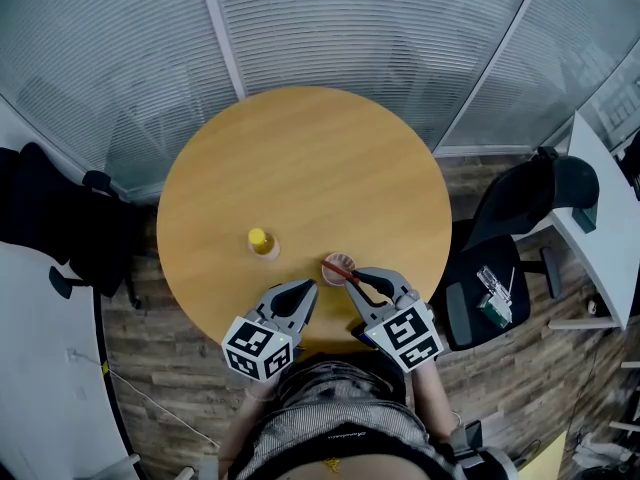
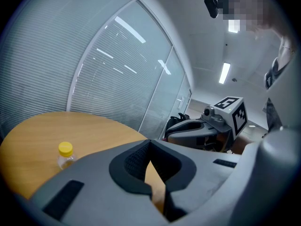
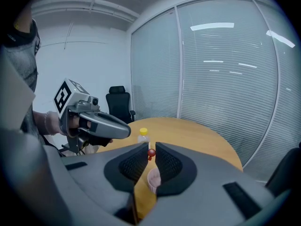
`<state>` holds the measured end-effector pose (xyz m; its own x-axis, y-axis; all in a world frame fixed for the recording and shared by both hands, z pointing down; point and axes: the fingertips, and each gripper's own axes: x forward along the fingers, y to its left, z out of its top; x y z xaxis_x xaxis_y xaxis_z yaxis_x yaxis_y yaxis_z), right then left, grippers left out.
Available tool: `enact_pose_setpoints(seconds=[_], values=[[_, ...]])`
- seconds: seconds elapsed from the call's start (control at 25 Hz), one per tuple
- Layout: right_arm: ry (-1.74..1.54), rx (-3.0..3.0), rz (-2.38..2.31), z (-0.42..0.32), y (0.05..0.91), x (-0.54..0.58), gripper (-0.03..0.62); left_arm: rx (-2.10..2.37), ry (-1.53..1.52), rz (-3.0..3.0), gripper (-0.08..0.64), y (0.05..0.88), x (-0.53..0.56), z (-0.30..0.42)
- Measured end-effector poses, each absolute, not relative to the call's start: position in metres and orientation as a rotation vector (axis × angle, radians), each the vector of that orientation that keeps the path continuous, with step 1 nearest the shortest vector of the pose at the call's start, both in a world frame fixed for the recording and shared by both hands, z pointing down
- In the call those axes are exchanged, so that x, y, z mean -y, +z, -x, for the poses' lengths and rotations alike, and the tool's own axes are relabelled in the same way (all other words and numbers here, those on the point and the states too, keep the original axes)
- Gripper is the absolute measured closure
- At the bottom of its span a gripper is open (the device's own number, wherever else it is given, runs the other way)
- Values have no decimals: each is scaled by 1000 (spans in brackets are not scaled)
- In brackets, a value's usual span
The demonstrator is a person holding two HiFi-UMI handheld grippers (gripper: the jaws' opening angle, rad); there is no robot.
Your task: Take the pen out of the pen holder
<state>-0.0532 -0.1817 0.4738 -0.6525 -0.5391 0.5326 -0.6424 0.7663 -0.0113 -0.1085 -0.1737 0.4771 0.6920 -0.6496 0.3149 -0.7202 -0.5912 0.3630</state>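
Observation:
A small pink pen holder [image 1: 333,271] stands on the round wooden table [image 1: 300,158], near its front edge. A red pen [image 1: 342,268] lies slanted across the holder's mouth. My right gripper [image 1: 358,280] is just right of the holder and shut on the pen's near end. In the right gripper view the pen's red tip [image 3: 151,152] pokes out past the right gripper [image 3: 150,146], with the pen holder [image 3: 154,180] under the narrow slit between the jaws. My left gripper [image 1: 308,286] is shut and empty, left of the holder; its left gripper [image 2: 149,141] tips meet.
A yellow-capped bottle [image 1: 260,241] stands left of the holder, and the bottle [image 2: 65,154] shows on the table in the left gripper view. Black office chairs [image 1: 500,258] sit right and left of the table. Glass walls with blinds [image 1: 350,28] run behind. A white desk [image 1: 605,218] is at the right.

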Motion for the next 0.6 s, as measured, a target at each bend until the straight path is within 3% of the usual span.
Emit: enact_pose_setpoints(seconds=[0.6], values=[[254,2447,-865,56,471,179,532,1040,207,-2444,555,474,170,105]])
